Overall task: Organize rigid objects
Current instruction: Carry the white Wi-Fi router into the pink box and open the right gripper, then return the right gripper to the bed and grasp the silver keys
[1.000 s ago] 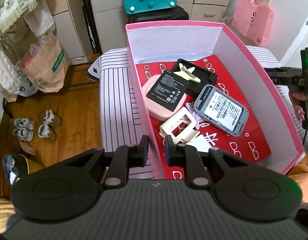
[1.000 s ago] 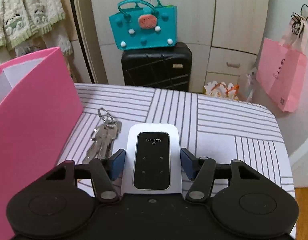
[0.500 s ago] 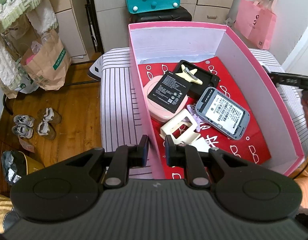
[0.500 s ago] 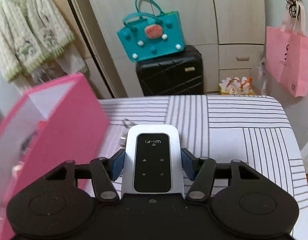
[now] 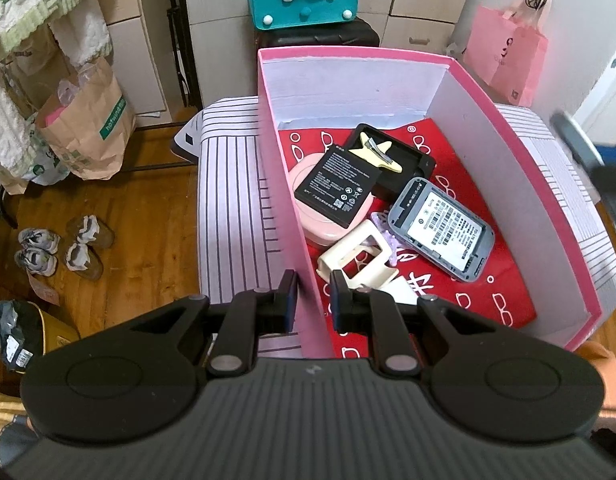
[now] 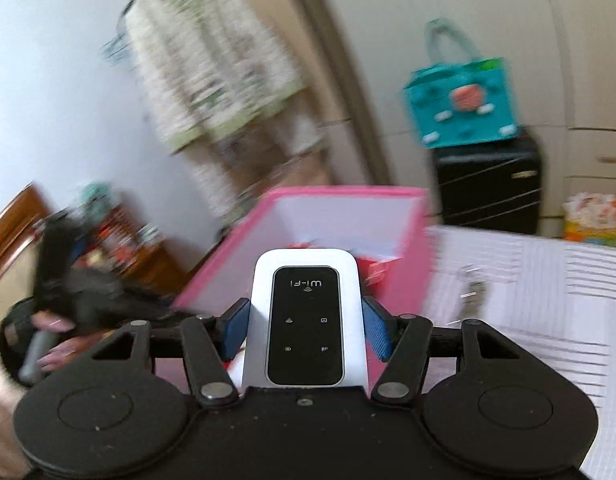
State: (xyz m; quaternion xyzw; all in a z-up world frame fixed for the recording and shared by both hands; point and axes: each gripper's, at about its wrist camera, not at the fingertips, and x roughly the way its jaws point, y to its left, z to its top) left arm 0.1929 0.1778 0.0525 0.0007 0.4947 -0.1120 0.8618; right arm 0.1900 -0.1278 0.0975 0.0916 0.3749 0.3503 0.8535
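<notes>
The pink box (image 5: 460, 92) sits open on the striped table (image 5: 231, 184); the left tool (image 5: 312, 300) pinches its near wall, likely steadying it. The right tool (image 6: 305, 332) clamps the white Wi-Fi router (image 6: 305, 320), poised above the box's side for dropping in.

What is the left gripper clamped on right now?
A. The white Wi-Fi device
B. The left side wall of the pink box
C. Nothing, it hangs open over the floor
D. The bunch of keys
B: in the left wrist view the left gripper has its jaws nearly shut on either side of the pink box wall, gripping its rim.
</notes>
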